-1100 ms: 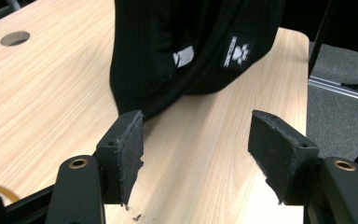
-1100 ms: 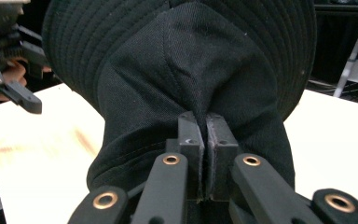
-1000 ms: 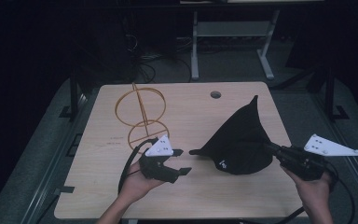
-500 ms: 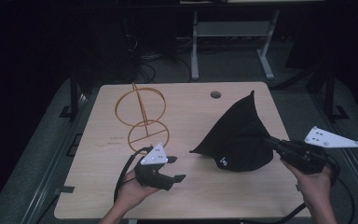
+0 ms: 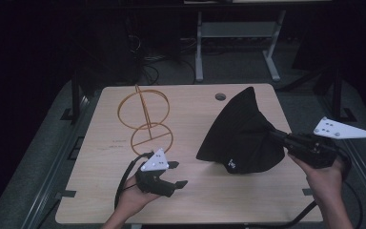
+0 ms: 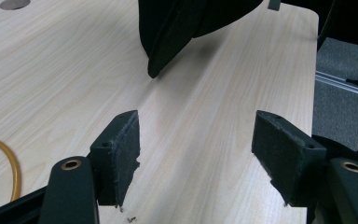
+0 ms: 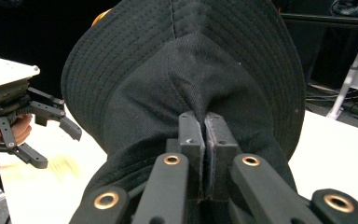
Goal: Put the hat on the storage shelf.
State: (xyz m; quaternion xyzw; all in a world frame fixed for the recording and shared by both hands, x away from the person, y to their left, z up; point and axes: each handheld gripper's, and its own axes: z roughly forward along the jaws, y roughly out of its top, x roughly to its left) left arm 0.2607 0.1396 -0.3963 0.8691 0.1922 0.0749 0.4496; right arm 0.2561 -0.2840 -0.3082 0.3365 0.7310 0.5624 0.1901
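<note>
A black bucket hat (image 5: pixel 240 136) stands tilted on the right half of the wooden table (image 5: pixel 100 191), its lower brim on the wood and its top raised. My right gripper (image 5: pixel 272 135) is shut on a fold of the hat's crown; in the right gripper view the pads (image 7: pixel 204 140) pinch the black cloth of the hat (image 7: pixel 191 60). My left gripper (image 5: pixel 176 174) is held low over the table to the left of the hat, open and holding nothing. In the left gripper view the hat's brim (image 6: pixel 168 37) hangs ahead of the open left gripper (image 6: pixel 196 151).
An orange wire stand (image 5: pixel 143 117) made of two rings rises at the table's left centre, just beyond the left gripper; part of its wire (image 6: pixel 10 161) curves in at the left. A round cable hole (image 5: pixel 220 97) lies near the far edge. Dark floor surrounds the table.
The right gripper has risen a little with the hat's crown, so the hat stands more upright. The left gripper has sunk slightly toward the near edge of the table.
</note>
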